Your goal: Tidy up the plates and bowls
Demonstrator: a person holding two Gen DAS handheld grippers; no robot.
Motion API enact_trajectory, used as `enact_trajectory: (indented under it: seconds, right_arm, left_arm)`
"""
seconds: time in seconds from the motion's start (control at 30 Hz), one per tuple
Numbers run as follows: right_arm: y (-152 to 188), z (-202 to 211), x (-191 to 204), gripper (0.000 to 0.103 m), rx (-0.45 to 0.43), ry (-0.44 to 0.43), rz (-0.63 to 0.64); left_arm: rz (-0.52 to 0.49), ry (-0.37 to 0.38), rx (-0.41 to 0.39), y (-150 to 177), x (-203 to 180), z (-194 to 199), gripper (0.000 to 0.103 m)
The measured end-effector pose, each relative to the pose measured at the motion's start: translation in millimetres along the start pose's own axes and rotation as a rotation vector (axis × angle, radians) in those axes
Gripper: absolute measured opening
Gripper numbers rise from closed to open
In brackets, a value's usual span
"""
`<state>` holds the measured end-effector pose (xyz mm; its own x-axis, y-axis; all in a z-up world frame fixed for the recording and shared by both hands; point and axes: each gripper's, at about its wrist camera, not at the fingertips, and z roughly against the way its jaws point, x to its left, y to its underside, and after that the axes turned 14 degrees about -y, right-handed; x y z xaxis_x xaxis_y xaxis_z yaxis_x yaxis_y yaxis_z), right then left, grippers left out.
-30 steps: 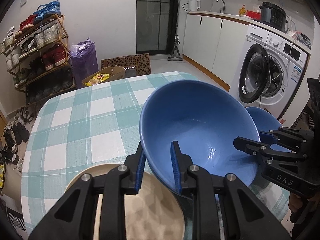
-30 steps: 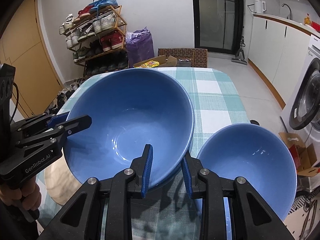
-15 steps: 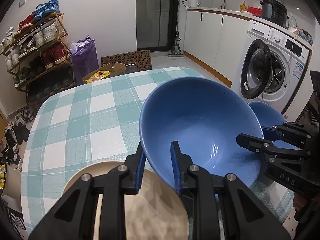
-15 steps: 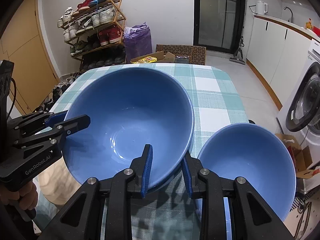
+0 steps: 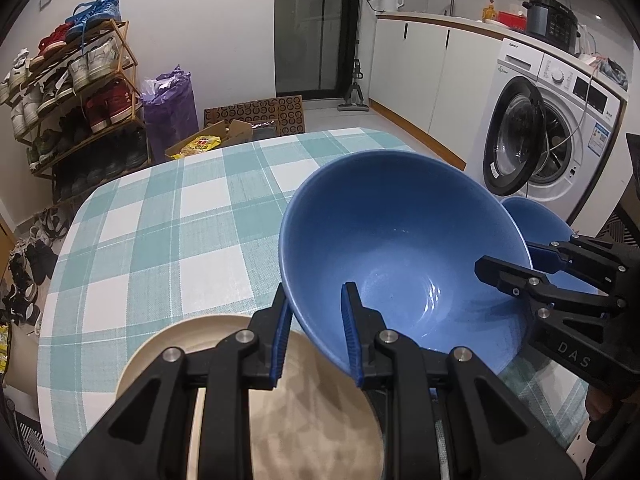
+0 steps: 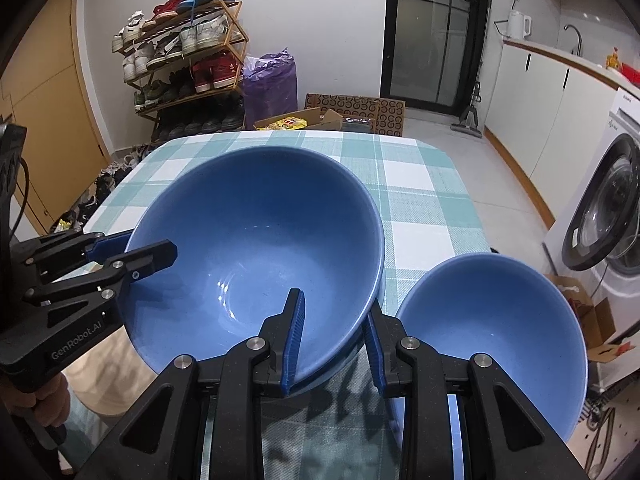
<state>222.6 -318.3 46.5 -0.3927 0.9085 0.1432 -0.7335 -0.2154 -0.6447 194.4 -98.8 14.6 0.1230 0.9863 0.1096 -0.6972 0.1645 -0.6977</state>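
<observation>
A large blue bowl (image 5: 404, 240) (image 6: 256, 240) is held above the checked table by both grippers. My left gripper (image 5: 314, 336) is shut on its near-left rim, one finger inside and one outside. My right gripper (image 6: 332, 340) is shut on its opposite rim in the same way; it also shows in the left wrist view (image 5: 516, 264). A smaller blue bowl (image 6: 492, 336) (image 5: 536, 216) stands on the table to the right. A beige plate (image 5: 256, 400) lies on the table under my left gripper.
The table (image 5: 160, 240) has a teal and white checked cloth. A shoe rack (image 5: 76, 92), a purple bag (image 5: 170, 104) and cardboard boxes (image 5: 240, 128) stand beyond it. A washing machine (image 5: 552, 136) with its door open stands at the right.
The large blue bowl has risen with both grippers; more of the table and the floor beyond shows. Both grips are unchanged.
</observation>
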Motion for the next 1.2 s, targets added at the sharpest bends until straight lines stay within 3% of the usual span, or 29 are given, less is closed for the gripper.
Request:
enact_trajectory:
  seconds: [0.13,0.27,0.47,0.53,0.57,0.6,0.7,0.83,0.9,0.93,1.03,1.1,1.2]
  right_arm:
    - [1,1,-2,0.034,-0.01,-0.015,0.006]
    - [4,1,-3,0.048,-0.013,0.009,0.019]
    - [10,6,-7,0.052,-0.026,-0.032,0.016]
    - [12,8,-8,0.053,-0.034,-0.046,0.009]
    - [13,9,-9,0.054,-0.039,-0.055,0.006]
    - [14,12,-9,0.058,-0.044,-0.065,0.004]
    - [18,24,-9,0.076,-0.079,-0.088,-0.001]
    - [22,46,-8,0.091,-0.121,-0.1,0.01]
    - [24,55,-8,0.095,-0.139,-0.103,0.015]
    - [24,60,-10,0.101,-0.147,-0.102,0.01]
    - [27,75,-17,0.102,-0.179,-0.083,-0.01]
    - [27,83,-23,0.102,-0.189,-0.069,-0.028]
    - [33,100,-35,0.102,-0.22,-0.036,-0.068]
  left_arm:
    - [0.006,-0.005,0.001,0,2,0,0.023]
    - [0.01,-0.007,-0.003,0,4,1,0.024]
    - [0.019,0.001,0.004,0,5,3,0.025]
    - [0.028,0.012,0.011,-1,6,5,0.032]
    - [0.036,0.019,0.014,-1,6,6,0.043]
    - [0.045,0.024,0.016,-2,7,8,0.048]
    - [0.05,0.039,0.009,-4,5,14,0.053]
    - [0.035,0.036,-0.008,-7,-3,21,0.059]
    - [0.034,0.042,-0.015,-8,-9,24,0.081]
    - [0.033,0.042,-0.027,-8,-11,26,0.081]
    - [0.009,0.065,-0.036,-11,-21,31,0.086]
    - [0.002,0.089,-0.033,-12,-26,34,0.099]
    - [0.007,0.132,-0.05,-15,-32,40,0.103]
